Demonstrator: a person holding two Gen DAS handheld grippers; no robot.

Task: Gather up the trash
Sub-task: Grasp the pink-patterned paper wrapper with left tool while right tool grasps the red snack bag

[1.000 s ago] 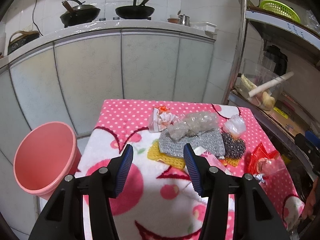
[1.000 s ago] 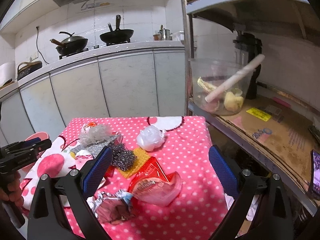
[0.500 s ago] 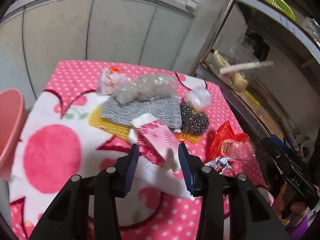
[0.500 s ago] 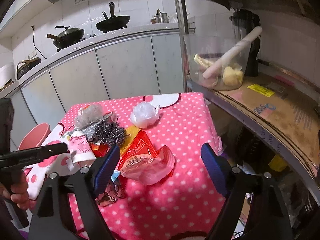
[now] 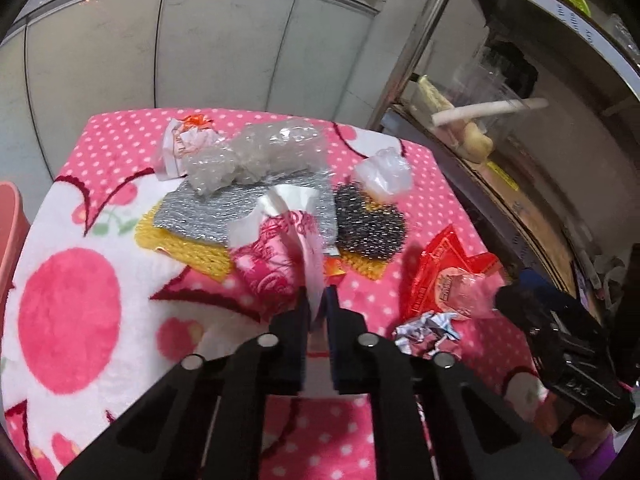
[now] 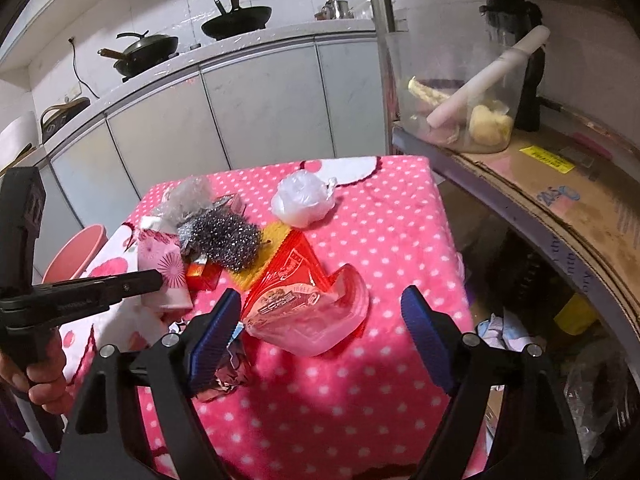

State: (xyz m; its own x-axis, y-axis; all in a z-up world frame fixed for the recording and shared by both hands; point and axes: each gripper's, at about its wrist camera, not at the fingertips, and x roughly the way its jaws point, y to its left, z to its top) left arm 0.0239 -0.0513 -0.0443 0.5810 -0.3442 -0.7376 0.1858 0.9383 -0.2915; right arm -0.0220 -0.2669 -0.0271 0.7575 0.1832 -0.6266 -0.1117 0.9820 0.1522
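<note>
Left tongs [image 5: 316, 300] are clamped on the near edge of the pink-and-white paper wrapper [image 5: 280, 248], which sits mid-desk [image 5: 72, 240] against the silver scrub pad [image 5: 224, 212]. Right tongs [image 6: 320, 320] hang wide apart over the red snack bag [image 6: 308, 300], not touching it.

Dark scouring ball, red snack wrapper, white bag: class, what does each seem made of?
Scouring ball: probably steel wool, a tangle of glinting grey wire. Red snack wrapper: glossy printed plastic film with a clear panel. White bag: thin, translucent, crinkled plastic.
</note>
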